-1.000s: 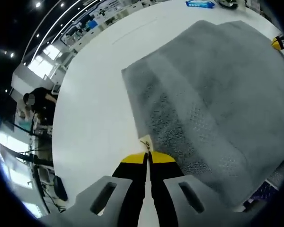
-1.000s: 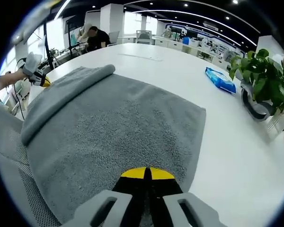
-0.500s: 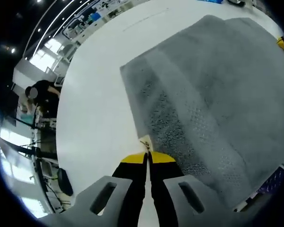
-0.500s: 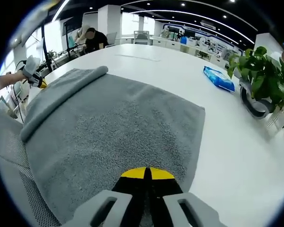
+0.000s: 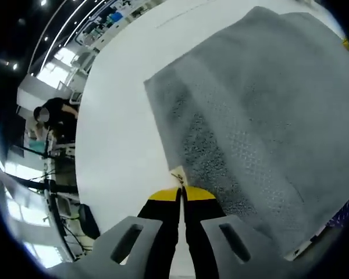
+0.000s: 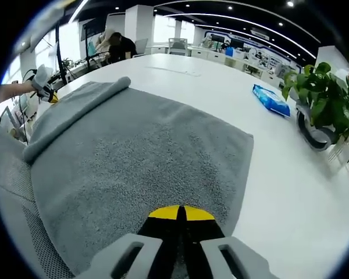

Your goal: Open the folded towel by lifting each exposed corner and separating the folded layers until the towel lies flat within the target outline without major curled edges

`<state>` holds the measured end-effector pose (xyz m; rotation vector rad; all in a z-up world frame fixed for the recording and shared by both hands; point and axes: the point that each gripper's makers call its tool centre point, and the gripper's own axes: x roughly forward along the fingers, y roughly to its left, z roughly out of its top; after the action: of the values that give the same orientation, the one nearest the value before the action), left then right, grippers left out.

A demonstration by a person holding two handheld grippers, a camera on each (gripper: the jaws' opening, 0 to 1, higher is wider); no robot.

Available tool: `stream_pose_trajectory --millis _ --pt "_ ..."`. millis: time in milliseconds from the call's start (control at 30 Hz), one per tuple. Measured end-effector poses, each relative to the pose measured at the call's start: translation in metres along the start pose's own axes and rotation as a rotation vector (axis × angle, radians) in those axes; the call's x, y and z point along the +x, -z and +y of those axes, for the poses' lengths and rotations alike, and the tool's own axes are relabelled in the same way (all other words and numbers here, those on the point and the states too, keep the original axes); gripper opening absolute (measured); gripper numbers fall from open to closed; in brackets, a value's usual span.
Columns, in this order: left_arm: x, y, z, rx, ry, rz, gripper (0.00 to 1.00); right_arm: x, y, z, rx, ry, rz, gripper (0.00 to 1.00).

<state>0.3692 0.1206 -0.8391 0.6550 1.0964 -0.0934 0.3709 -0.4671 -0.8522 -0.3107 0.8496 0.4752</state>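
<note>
Grey terry towel [image 6: 134, 157] is lying spread over the white tabletop [image 6: 291, 192], one side hanging past the near edge and another rolled into a loose fold [image 6: 75, 113] along the far-left side. Both grippers are pinching it: the left gripper [image 5: 181, 195] is clamping the corner by the label [image 5: 178, 174], the right gripper [image 6: 181, 215] is clamping the near hem. Held at two corners, the cloth can probably be tensioned to flatten that roll.

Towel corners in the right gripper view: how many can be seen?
1 clear corner of the towel: the far right one, lying on the white table. The far left end is rolled; near corners may be hidden by the right gripper.
</note>
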Motion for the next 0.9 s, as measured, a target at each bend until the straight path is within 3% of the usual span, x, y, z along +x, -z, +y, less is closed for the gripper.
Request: stream_pose_trajectory --millis 467,900 --pt "0.01 0.022 0.035 0.071 -0.03 0.065 0.0 0.0 0.0 0.001 -0.025 0.015 -0.005 0.0" --pt "0.008 0.027 0.049 0.039 -0.055 0.042 0.0 0.0 0.0 -0.001 -0.016 0.024 -0.012 0.0"
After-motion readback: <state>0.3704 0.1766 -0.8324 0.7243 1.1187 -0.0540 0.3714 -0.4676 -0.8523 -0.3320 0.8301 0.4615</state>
